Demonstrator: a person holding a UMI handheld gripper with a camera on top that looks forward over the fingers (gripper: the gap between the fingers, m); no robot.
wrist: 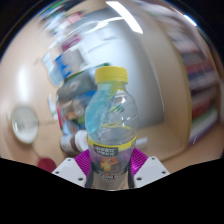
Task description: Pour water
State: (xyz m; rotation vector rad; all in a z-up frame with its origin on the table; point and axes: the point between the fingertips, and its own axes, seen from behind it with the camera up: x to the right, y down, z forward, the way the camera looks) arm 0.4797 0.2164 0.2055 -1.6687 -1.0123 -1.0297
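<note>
Between gripper (pixel 110 163) fingers: clear bottle (pixel 111 125), yellow cap, label unreadable.

The bottle (pixel 111 125) hides its own base below the label, where it sinks out of sight between the fingers (pixel 78 146). Both fingers show only their pink tips beside the bottle — the rest is cut off. Behind the bottle everything smears: shelves (pixel 70 55) and a round white thing (pixel 24 122) to its left — too blurred to name.
</note>
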